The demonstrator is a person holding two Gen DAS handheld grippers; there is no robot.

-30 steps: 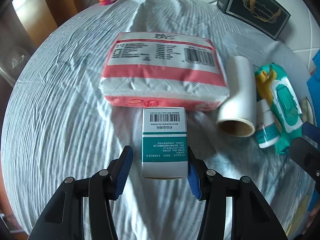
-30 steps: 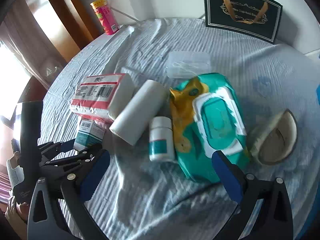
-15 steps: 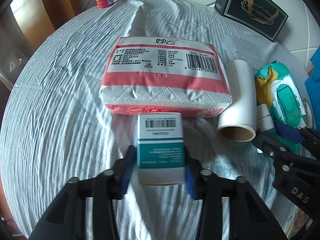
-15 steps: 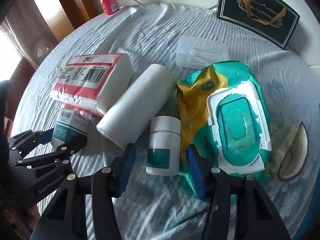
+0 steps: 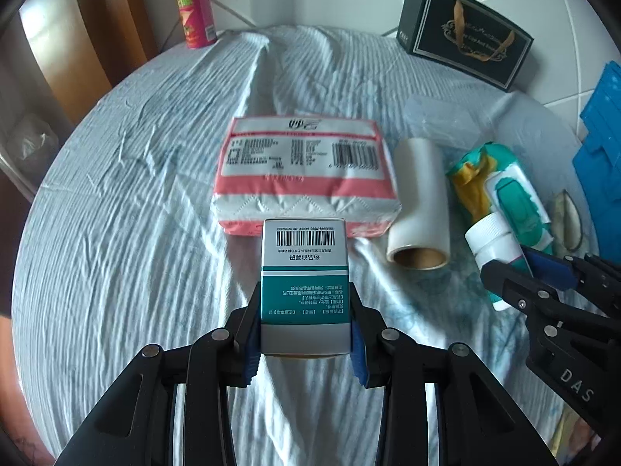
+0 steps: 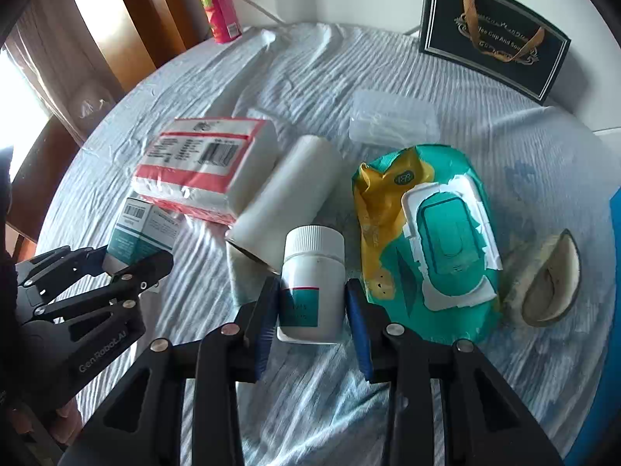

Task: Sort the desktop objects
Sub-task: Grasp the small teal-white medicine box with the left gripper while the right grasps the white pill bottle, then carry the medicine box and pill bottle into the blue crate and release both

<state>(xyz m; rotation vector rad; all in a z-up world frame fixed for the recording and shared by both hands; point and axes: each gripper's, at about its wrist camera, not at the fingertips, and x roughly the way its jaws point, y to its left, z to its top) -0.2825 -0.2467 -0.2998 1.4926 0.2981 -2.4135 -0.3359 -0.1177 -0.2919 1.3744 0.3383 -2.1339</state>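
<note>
Looks like someone's home: a round desk point(image 5: 116, 213) under a wrinkled pale blue cloth, white tiled floor behind it. Everyday stuff is lying around, like a tissue pack point(image 5: 304, 178), wet wipes point(image 6: 427, 233) and a pill bottle point(image 6: 312, 283). Snack can point(image 5: 194, 6) at 11 o'clock, wooden furniture point(image 5: 89, 39) at 10.

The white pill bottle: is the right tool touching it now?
Touching. In the right wrist view, both blue pads of the right tool press against the sides of the white pill bottle, with no gap visible on either side.
</note>
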